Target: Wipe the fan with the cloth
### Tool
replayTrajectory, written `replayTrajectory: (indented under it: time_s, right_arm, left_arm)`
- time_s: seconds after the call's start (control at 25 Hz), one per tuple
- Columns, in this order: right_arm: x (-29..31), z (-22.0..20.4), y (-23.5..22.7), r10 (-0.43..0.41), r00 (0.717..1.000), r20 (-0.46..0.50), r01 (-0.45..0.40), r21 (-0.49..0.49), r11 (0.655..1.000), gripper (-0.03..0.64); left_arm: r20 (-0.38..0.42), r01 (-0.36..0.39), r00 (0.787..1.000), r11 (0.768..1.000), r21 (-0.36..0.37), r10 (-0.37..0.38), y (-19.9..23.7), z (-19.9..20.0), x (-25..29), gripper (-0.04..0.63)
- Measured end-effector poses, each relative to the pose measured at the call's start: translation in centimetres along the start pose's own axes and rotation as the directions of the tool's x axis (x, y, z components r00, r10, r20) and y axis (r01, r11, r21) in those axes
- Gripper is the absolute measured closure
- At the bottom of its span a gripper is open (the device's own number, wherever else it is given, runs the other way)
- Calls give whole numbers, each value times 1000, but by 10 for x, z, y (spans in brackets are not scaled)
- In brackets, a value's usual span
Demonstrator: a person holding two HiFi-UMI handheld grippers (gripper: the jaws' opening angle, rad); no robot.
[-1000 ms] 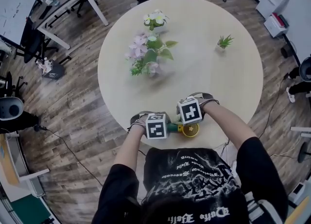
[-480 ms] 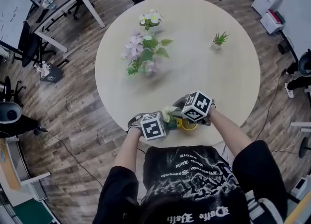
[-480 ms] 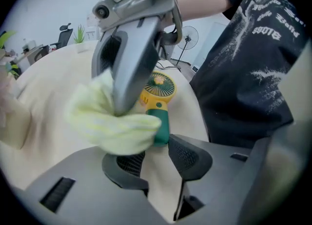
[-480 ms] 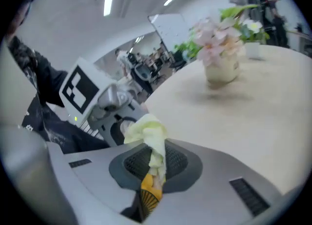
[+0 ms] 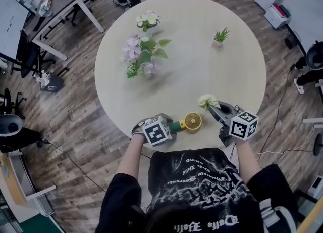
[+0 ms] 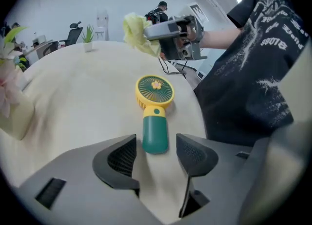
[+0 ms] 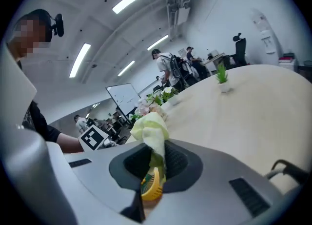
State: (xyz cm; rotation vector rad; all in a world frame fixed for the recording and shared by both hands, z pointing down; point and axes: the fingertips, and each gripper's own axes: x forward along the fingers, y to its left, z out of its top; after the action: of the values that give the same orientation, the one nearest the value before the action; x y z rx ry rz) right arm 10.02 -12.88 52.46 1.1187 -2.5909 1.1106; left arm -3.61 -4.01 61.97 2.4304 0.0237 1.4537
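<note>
A small hand fan lies flat near the table's front edge, its yellow head point(image 5: 192, 121) to the right and its green handle point(image 6: 155, 133) toward my left gripper point(image 6: 156, 156). That gripper's jaws have just been opening; they stand open on either side of the handle's end, with the pads off it. In the head view the left gripper point(image 5: 169, 127) sits mostly under its marker cube. My right gripper point(image 5: 216, 108) hangs to the right of the fan, shut on a pale yellow-green cloth point(image 5: 207, 100). The cloth point(image 7: 151, 131) bunches up above the right gripper point(image 7: 155, 163).
The round beige table point(image 5: 202, 70) carries a pink flower arrangement point(image 5: 141, 57), a pot of white flowers point(image 5: 145, 21) and a small green plant point(image 5: 219, 36) at the far side. Desks and office chairs stand around it on the wood floor.
My right gripper has swung away from the fan to the right and up, taking the cloth with it. The fan now lies uncovered, and the left jaws have spread off its handle.
</note>
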Motion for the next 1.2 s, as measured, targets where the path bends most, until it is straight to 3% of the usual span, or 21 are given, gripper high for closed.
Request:
replayTrajectory:
  time_s: [0.2,0.32,0.44,0.52,0.6,0.72,0.8,0.88,0.92,0.96,1.0,1.08,1.2]
  right_arm:
    - [-47,-13,-20,-124,984,125,112,97,989,575]
    - [-60,-15,-27,-182,968,171,163,120,979,575]
    - [-62,-10,-25,-196,961,196,174,124,977,574]
    - [-60,-8,-25,-196,961,195,176,113,978,574]
    - [-54,-8,-23,-190,964,187,173,99,980,574]
    - [-49,-5,-17,-186,966,181,175,76,982,574]
    - [-51,-1,-14,-195,963,186,188,53,981,574]
    - [-54,8,-12,-193,960,202,191,28,981,574]
    - [-56,13,-10,-183,959,216,183,22,983,574]
    - [-58,18,-7,-167,957,237,166,22,986,574]
    - [-60,24,-3,-144,954,263,142,25,990,574]
    - [-62,37,10,-92,947,309,94,10,996,574]
    - [-58,48,31,-41,950,311,67,-72,995,574]
  left_arm:
    - [90,-71,994,997,25,68,10,33,5,310]
    - [64,-125,991,991,47,122,11,42,22,322]
    - [38,-171,985,983,72,168,11,41,28,337]
    - [57,-176,983,983,53,173,14,43,27,392]
    - [71,-173,983,984,33,170,17,44,26,394]
    - [115,-156,981,987,-41,160,18,46,24,396]
    - [172,-129,973,981,-145,153,20,49,20,397]
    - [278,-74,948,960,-272,152,26,65,5,397]
    - [357,-24,921,940,-340,153,31,77,-7,397]
    - [450,44,879,914,-404,157,36,90,-20,397]
    - [548,126,820,882,-455,166,42,102,-36,397]
    - [726,308,660,813,-495,193,52,125,-73,397]
    - [893,557,379,711,-430,242,61,148,-127,397]
